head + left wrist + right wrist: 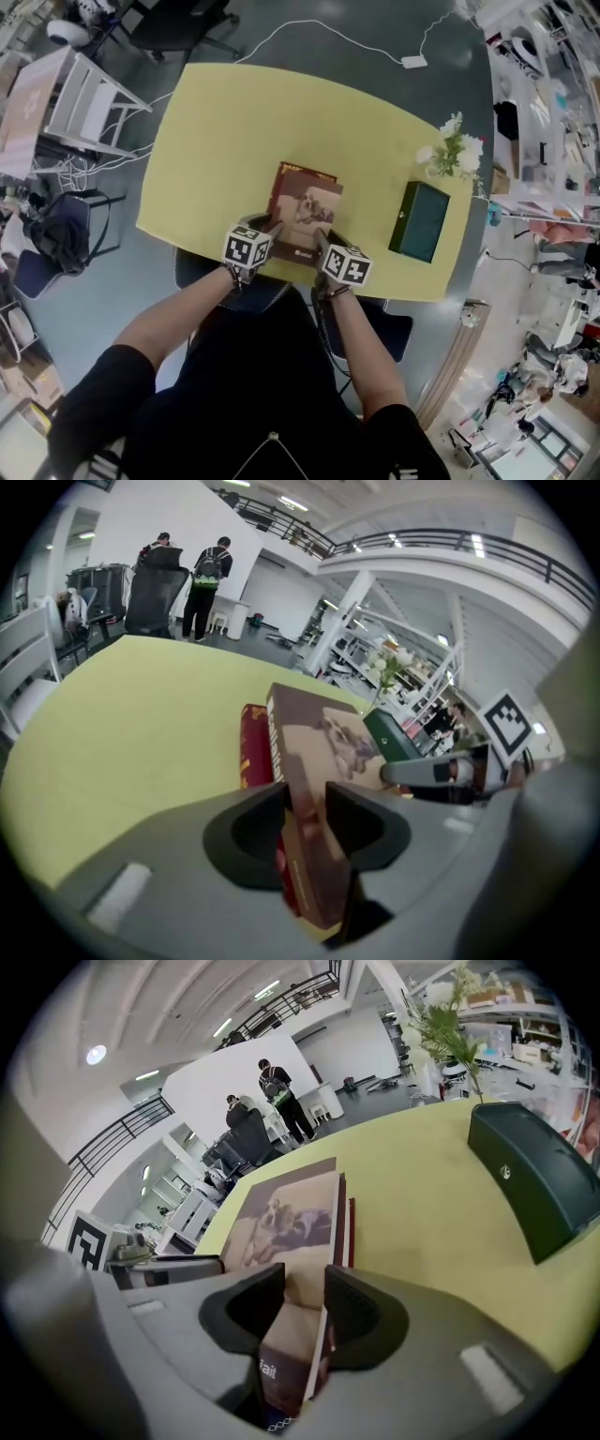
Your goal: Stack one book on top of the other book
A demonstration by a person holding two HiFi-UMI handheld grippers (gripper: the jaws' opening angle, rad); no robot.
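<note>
Yellow table (216, 141) fills the upper middle of the head view, and we're at the placing step. The brown book (307, 217), dog cover up, sits mid-frame over the red book (307, 170), which shows only as a strip past its far edge and along its left side. The long axis of both runs from the bottom of the frame toward the top. The brown one's spine is on the left, and it sits slightly skewed against the red one. Left gripper (307, 808) and right gripper (305, 1293) each clamp a near corner of the brown book. The near edge looks raised, but we can't tell whether the far edge already rests on the red book. Next: lower it flat, square the edges, release.
</note>
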